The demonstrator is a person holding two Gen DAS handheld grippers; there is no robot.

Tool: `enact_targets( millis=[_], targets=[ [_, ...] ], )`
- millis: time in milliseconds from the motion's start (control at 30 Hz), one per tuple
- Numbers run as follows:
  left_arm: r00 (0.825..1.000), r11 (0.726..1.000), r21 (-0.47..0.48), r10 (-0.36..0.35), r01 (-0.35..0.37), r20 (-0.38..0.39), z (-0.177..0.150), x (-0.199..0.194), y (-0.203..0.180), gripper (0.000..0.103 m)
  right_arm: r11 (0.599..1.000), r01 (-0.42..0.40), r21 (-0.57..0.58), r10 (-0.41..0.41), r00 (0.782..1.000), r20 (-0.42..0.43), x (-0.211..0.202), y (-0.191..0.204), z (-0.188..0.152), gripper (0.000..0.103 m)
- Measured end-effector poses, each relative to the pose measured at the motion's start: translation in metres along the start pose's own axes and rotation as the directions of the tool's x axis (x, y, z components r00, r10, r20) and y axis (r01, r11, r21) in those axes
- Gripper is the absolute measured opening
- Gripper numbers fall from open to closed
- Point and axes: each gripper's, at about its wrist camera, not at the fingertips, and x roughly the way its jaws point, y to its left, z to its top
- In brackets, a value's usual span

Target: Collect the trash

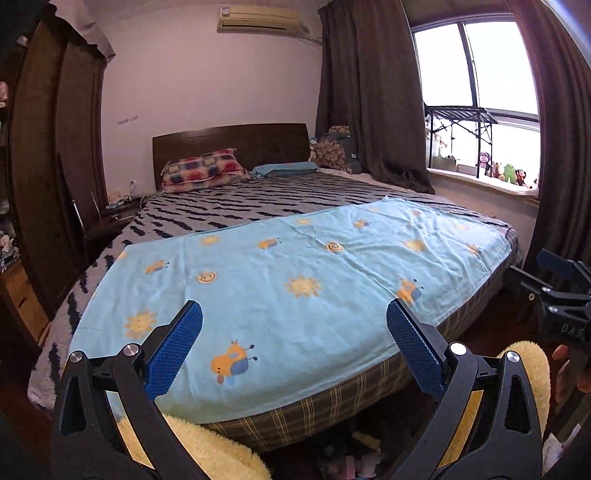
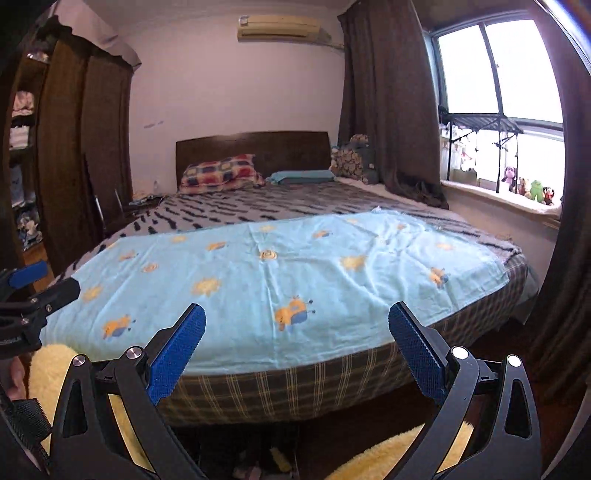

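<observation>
Both grippers were held side by side at the foot of a bed (image 1: 476, 317), pointing along it toward the headboard (image 1: 231, 142). The left gripper (image 1: 294, 317) had its blue-padded fingers (image 1: 177, 354) spread wide with nothing between them, and the right gripper (image 2: 296, 319) was likewise spread and empty. In the left wrist view the right gripper showed at the right edge, with part of a hand (image 1: 570, 369) under it; in the right wrist view the left gripper appeared at the left edge.

A light blue sheet (image 1: 295, 266) printed with suns and small cartoon animals lay flat over the near half of the bed, on top of a grey blanket (image 1: 236, 206) with dark wavy stripes. A checked pillow (image 1: 203, 170) and a blue pillow (image 1: 286, 169) lay against the headboard. Dark curtains (image 1: 365, 92) hung beside a bright window (image 1: 476, 62), and small plush toys (image 1: 502, 170) stood on the sill. An air conditioner (image 1: 260, 18) was mounted high on the wall, and a dark wardrobe (image 1: 55, 147) stood to the left.

Yellow fleecy sleeves (image 1: 218, 443) showed below the grippers. No trash lay on the bed; some small pale scraps (image 1: 354, 461) sat on the dark floor below the foot of the bed, too blurred to identify.
</observation>
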Motion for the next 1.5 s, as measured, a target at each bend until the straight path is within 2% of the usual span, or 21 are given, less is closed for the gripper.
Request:
enact_targets(
  millis=[333,1500],
  targets=[
    [0.999,1.0,-0.023,0.007,-0.006,0.041,0.007,-0.009,0.004,0.095,1.0,0.009,-0.003,-0.009,0.999,0.05,-0.007,0.003,0.008,0.1],
    [0.999,1.0,-0.015,-0.011,0.012,0.05,0.007,-0.014,-0.002,0.095,0.999,-0.032,0.003,0.032,0.999,0.028,-0.002,0.006,0.004,0.1]
  ],
)
